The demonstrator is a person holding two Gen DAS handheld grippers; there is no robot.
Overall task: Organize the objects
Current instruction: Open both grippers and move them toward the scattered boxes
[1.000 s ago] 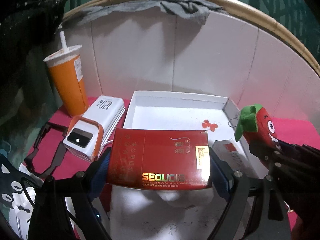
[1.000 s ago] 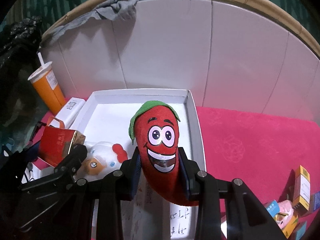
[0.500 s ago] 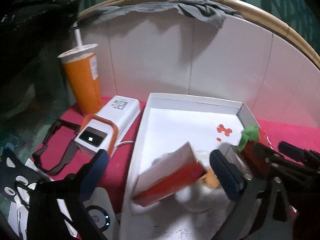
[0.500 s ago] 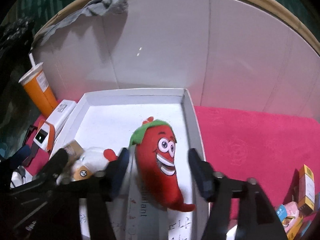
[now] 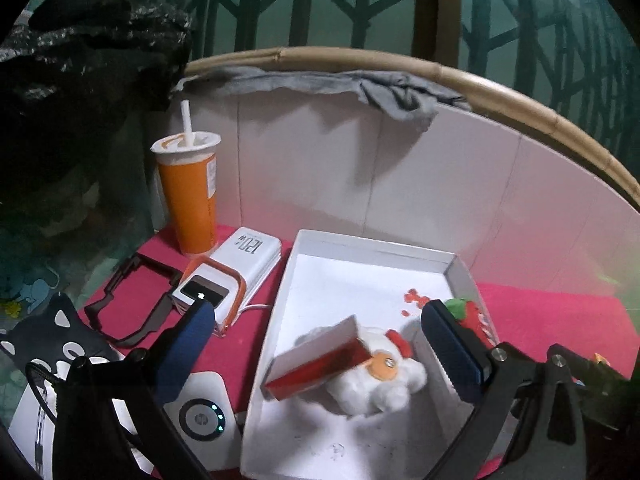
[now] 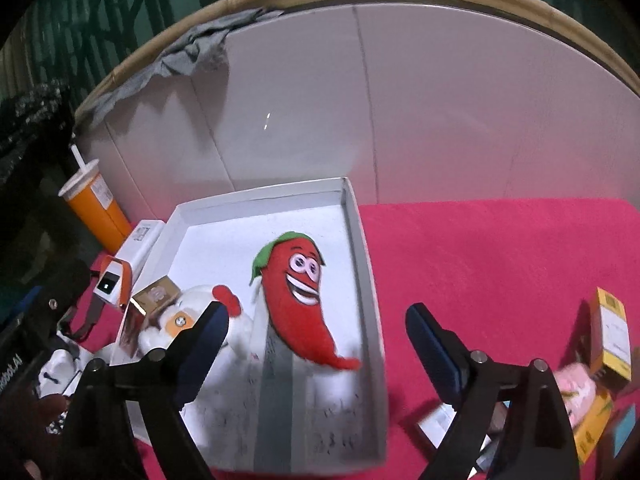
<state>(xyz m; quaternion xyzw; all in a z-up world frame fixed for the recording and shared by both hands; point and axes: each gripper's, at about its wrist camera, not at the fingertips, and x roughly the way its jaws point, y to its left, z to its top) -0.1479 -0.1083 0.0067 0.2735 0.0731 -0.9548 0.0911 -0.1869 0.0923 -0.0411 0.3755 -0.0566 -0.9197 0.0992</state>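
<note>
A white cardboard box (image 5: 372,240) lies on the red cloth. Inside it a red carton (image 5: 320,364) leans tilted against a white plush toy (image 5: 380,384). My left gripper (image 5: 316,320) hovers above them, open, with nothing between its blue pads. A red chili plush (image 6: 296,292) with a green cap and a smiling face lies in the box (image 6: 360,264) along its right wall. My right gripper (image 6: 318,318) is above the plush with its jaws still opening, and the pads stand clear of it. The carton's end (image 6: 154,292) and the white plush (image 6: 188,308) show at the left.
Left of the box are an orange cup with a straw (image 5: 188,192), a white power bank (image 5: 236,268), a black frame (image 5: 128,300) and a round white device (image 5: 200,416). Several small boxes (image 6: 608,332) lie at the right. A white backboard (image 6: 400,100) closes the back.
The left gripper opened and the red carton dropped into the box onto the white plush. The right gripper opened and the chili plush fell into the box. Both grippers drew back.
</note>
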